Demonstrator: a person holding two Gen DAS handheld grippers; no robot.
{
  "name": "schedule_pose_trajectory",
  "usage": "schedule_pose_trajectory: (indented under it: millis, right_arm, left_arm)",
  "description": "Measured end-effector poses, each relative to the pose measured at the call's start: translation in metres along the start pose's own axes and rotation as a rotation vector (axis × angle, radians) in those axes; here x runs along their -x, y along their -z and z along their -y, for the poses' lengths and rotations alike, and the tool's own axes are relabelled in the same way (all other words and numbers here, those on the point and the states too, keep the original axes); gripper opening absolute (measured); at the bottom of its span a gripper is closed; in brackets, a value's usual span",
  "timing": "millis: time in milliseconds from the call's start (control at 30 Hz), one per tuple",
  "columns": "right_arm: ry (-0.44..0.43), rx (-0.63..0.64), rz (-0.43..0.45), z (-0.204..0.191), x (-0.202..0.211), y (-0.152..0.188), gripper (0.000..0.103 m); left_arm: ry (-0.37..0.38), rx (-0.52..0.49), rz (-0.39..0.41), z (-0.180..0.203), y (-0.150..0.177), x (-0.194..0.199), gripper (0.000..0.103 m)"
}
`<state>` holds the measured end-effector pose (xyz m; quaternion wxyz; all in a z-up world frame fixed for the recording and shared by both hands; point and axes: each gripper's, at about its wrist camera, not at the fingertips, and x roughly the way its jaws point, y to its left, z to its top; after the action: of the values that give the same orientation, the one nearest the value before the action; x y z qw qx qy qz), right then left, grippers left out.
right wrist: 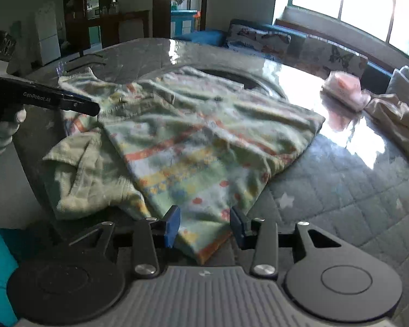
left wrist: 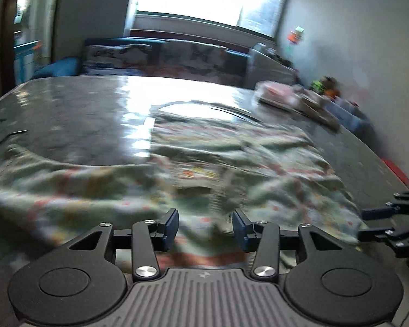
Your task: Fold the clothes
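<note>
A pale green garment (right wrist: 193, 141) with orange, yellow and blue printed bands lies crumpled on the glossy grey table (right wrist: 340, 190); one sleeve is bunched at its left. It also shows, blurred, in the left wrist view (left wrist: 204, 169). My right gripper (right wrist: 204, 226) is open, its blue pads on either side of the garment's near corner. My left gripper (left wrist: 205, 224) is open just above the garment's edge. In the right wrist view the left gripper (right wrist: 92, 109) reaches over the collar end. The right gripper (left wrist: 368, 223) shows at the right edge of the left wrist view.
A pink folded item (right wrist: 343, 90) and a cream cloth (right wrist: 395, 114) lie at the table's far right. A round dark recess (right wrist: 231, 77) sits in the table behind the garment. A cushioned bench (right wrist: 300, 43) stands under the windows beyond the table.
</note>
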<state>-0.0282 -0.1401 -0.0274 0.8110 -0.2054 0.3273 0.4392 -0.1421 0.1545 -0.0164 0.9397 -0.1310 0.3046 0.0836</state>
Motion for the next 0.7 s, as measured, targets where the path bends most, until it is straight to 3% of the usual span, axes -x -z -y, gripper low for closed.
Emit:
schedule_pose_trajectory:
  millis: [133,433,700]
  right_arm:
    - [-0.027,0.019,0.034,-0.004,-0.004,-0.013,0.047]
    - [-0.052,0.001,0.005,-0.004,-0.029,-0.017,0.051]
    - [-0.052,-0.002,0.001,-0.007,-0.032,-0.017,0.055]
  left_arm:
    - [-0.123,0.080,0.029,-0.032,-0.004,0.010,0.049]
    - [-0.415,0.277,0.082,-0.116,-0.013,0.023,0.049]
    - [-0.536,0.360,0.083,-0.167,-0.027,0.015,0.049]
